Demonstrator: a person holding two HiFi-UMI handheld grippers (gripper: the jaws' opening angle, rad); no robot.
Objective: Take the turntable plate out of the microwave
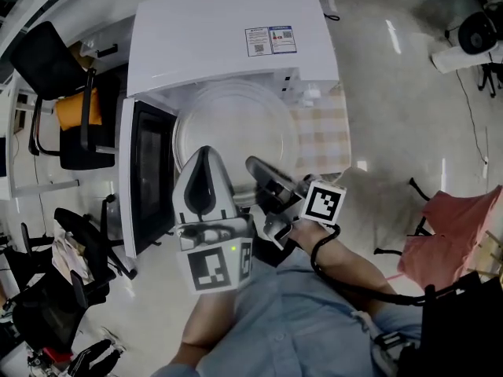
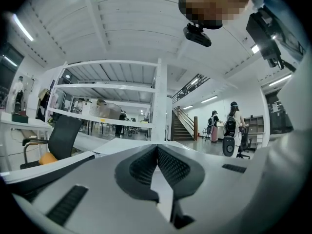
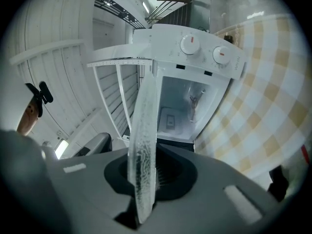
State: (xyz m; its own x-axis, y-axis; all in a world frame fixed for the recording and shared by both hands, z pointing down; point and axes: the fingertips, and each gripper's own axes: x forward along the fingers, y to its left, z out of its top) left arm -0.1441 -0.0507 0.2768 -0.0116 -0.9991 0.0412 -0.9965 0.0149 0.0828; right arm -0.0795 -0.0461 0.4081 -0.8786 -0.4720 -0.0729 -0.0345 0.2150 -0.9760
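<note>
Right gripper (image 3: 145, 172) holds plate (image 1: 236, 124) before microwave (image 1: 228, 38)

Its 2 jaws are closed on the plate's rim. The plate is flat in the air, beside the open door (image 1: 145, 175). Left gripper (image 2: 157, 149) is closed too, with nothing between its jaws.

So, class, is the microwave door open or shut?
Open. The door stands swung out beside the microwave, and the right gripper view looks straight into its cavity.
</note>
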